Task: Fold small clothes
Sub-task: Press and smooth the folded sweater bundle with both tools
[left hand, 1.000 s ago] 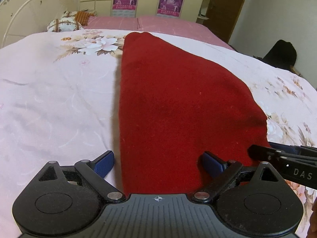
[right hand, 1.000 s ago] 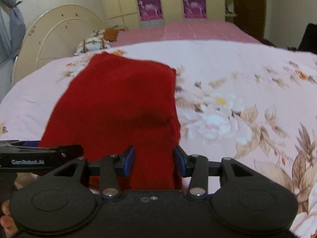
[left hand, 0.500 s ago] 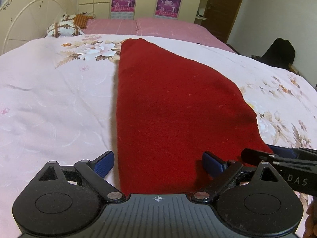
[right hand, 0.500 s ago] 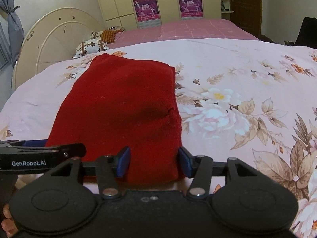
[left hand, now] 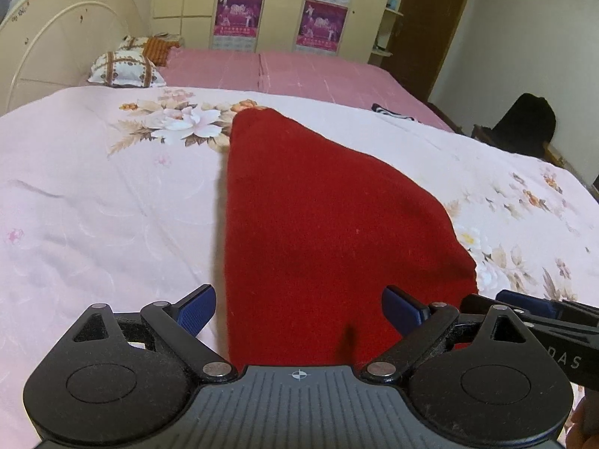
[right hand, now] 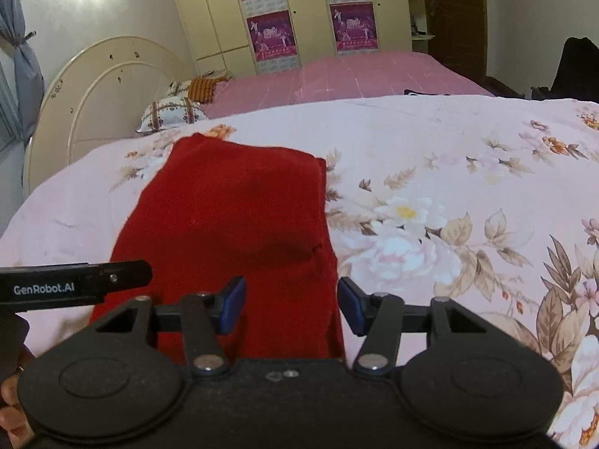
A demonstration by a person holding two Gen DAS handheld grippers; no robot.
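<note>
A pink floral bedspread (left hand: 93, 205) covers the bed, and on it a folded dark red knit garment (left hand: 318, 224) lies flat, its near edge cut off behind both tools. The left gripper (left hand: 299, 308) is spread wide across that edge; the right gripper (right hand: 292, 303) is parted over the garment's right side.

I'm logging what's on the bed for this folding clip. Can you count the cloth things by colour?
Red garment: 1
Patterned white pillow: 1
Orange striped pillow: 1
Dark striped cloth at the quilt's far edge: 1
Floral quilt: 1
Pink sheet: 1
Total: 6
</note>
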